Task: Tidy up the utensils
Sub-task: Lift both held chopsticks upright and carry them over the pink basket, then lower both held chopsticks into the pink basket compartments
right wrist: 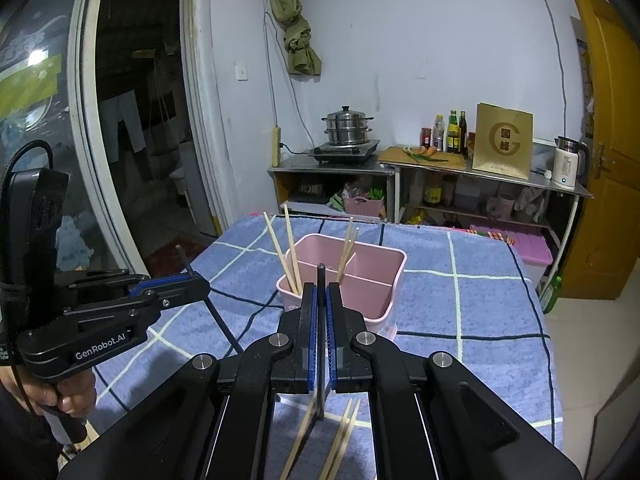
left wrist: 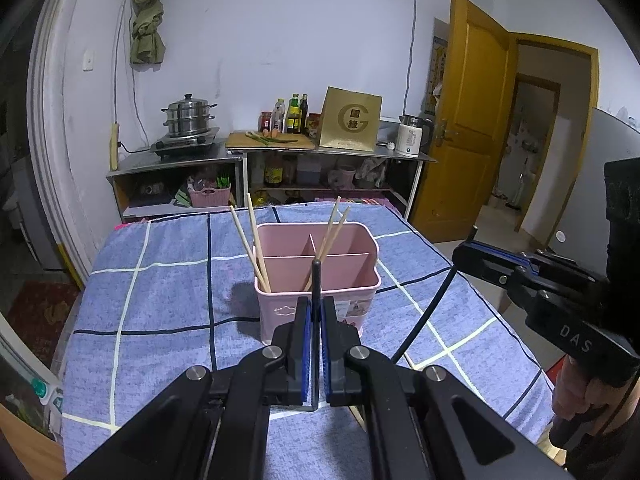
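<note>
A pink divided utensil caddy [left wrist: 320, 276] [right wrist: 362, 280] stands on the blue checked cloth. Two pairs of bamboo chopsticks [left wrist: 252, 240] [right wrist: 286, 250] lean in its compartments. My left gripper [left wrist: 316, 306] is shut on a thin black utensil [left wrist: 316, 280] held upright just in front of the caddy. My right gripper [right wrist: 321, 292] is shut on another thin dark utensil [right wrist: 321, 276], also upright, near the caddy's near corner. Loose chopsticks [right wrist: 340, 436] lie on the cloth below the right gripper.
The table [left wrist: 160, 300] is covered by the blue cloth. Behind it stand steel shelves with a steamer pot [left wrist: 188, 116], bottles, a gold box [left wrist: 350, 122] and a kettle [left wrist: 410, 140]. A yellow door [left wrist: 472, 120] is open at the right.
</note>
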Available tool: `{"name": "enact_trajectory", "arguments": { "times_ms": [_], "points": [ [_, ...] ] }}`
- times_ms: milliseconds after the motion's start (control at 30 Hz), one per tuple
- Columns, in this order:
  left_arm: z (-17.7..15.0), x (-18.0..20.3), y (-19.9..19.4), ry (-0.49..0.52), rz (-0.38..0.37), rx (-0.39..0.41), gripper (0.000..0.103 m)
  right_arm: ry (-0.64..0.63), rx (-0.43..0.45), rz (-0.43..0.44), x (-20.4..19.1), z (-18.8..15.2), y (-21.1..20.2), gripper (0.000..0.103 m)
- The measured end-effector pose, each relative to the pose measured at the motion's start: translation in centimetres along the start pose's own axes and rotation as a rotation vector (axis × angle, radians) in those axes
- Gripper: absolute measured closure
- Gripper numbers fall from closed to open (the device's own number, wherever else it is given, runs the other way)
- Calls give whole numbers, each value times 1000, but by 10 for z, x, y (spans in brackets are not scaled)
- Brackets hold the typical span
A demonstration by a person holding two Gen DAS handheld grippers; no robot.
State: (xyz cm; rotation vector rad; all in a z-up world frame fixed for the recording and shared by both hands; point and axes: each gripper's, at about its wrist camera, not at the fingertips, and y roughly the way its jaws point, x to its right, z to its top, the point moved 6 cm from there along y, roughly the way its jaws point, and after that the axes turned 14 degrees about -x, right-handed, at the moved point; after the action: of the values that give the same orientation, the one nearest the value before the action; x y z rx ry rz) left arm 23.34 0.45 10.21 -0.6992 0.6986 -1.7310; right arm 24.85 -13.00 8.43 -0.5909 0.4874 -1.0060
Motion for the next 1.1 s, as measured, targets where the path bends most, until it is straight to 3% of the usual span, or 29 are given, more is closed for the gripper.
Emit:
{"name": "enact_trajectory", "arguments": {
  "times_ms": [367,767,1100],
  "points": [
    [33,-6,-26,-10,-29,43,99,13,44,14,5,21,-8,99],
    [97,-18,-76,-34,-26,175,99,37,193,38,11,80,-40,99],
    [132,-33,-58,-44,-1,194,99,55,220,54,14,109,-18,99]
  ]
}}
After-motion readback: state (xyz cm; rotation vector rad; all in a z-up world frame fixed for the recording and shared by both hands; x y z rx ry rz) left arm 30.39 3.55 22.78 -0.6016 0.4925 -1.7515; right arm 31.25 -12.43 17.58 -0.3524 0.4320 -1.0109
